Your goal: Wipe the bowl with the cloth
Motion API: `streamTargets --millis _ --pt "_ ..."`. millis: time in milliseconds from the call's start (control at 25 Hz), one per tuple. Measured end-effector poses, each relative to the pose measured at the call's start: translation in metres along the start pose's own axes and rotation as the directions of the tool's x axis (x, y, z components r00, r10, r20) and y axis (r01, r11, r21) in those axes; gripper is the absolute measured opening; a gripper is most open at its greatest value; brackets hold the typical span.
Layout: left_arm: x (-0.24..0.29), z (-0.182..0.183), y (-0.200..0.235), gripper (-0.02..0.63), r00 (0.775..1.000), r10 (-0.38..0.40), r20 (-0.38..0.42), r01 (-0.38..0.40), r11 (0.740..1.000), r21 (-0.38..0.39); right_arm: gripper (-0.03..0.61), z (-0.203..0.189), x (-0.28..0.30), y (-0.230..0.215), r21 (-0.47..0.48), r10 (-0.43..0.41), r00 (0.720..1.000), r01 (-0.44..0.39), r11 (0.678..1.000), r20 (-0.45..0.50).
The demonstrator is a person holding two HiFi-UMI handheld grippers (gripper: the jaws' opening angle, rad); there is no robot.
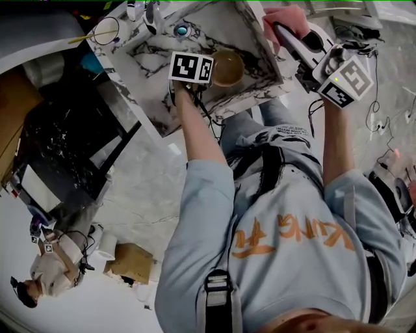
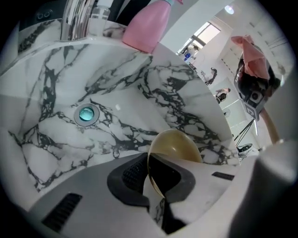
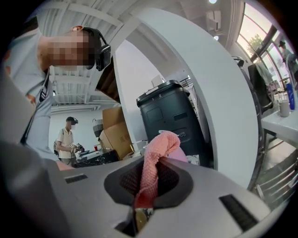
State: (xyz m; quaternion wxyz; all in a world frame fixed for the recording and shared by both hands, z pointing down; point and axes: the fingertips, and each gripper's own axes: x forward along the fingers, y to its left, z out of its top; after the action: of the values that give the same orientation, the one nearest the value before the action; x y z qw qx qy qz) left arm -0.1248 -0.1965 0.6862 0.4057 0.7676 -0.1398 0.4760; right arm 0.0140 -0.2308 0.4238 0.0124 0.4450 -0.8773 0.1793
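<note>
A tan bowl [image 1: 228, 67] hangs tilted over the marble sink [image 1: 156, 58]. My left gripper [image 1: 209, 71] is shut on its rim. In the left gripper view the bowl [image 2: 176, 145] stands edge-on between the dark pads, with my left gripper [image 2: 156, 180] pinching its near rim. To the upper right, my right gripper [image 1: 281, 31] is raised beside the sink and is shut on a pink cloth [image 1: 286, 17]. The right gripper view shows the cloth [image 3: 153, 160] bunched between the pads of my right gripper [image 3: 150, 182] and sticking out past the tips. The cloth [image 2: 251, 55] is apart from the bowl.
The sink has a round drain [image 2: 86, 114], a chrome faucet [image 2: 76, 19] and a pink bottle [image 2: 146, 25] on its far rim. A black bin [image 3: 170, 116] and cardboard boxes [image 3: 116, 132] stand behind. Another person [image 3: 67, 137] stands far off.
</note>
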Motion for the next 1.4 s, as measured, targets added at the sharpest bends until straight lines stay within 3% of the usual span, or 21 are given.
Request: streamTargets --millis 160,280,600,800,920,1080,1200,1400 --pt "0.008 -0.003 0.002 0.031 1.0 0.015 -0.015 -0.015 1.0 0.001 0.04 -0.007 -0.006 -0.014 -0.01 -0.111 0.993 0.111 0.994 -0.033" --pt "0.015 -0.01 0.005 0.031 0.999 0.032 -0.037 -0.032 0.999 0.0 0.04 -0.007 -0.009 -0.016 -0.012 -0.142 0.989 0.141 0.99 -0.035" --pt "0.024 -0.017 0.011 0.031 0.998 0.069 -0.004 -0.07 0.998 -0.007 0.04 0.001 -0.006 -0.009 -0.036 -0.139 0.99 0.138 0.99 -0.034" --pt "0.026 -0.02 0.005 0.034 0.999 0.048 -0.005 -0.047 0.998 0.046 0.04 0.005 -0.001 0.001 -0.053 -0.117 0.992 0.115 0.992 -0.04" --pt "0.017 -0.018 0.01 0.073 0.997 0.079 0.017 -0.08 0.994 0.069 0.04 0.008 0.004 0.005 -0.065 -0.102 0.994 0.1 0.993 -0.035" --pt "-0.018 -0.007 0.017 0.087 0.979 0.165 0.116 -0.172 0.984 0.053 0.04 0.017 0.01 0.005 -0.076 -0.089 0.996 0.088 0.993 -0.012" --pt "-0.051 0.007 0.014 0.086 0.958 0.177 0.227 -0.183 0.983 0.008 0.04 0.028 0.017 0.008 -0.085 -0.073 0.997 0.075 0.994 0.018" --pt "-0.12 0.035 0.006 0.084 0.888 0.163 0.431 -0.169 0.985 -0.024 0.04 0.047 0.039 0.021 -0.105 -0.013 0.998 0.02 0.994 0.065"
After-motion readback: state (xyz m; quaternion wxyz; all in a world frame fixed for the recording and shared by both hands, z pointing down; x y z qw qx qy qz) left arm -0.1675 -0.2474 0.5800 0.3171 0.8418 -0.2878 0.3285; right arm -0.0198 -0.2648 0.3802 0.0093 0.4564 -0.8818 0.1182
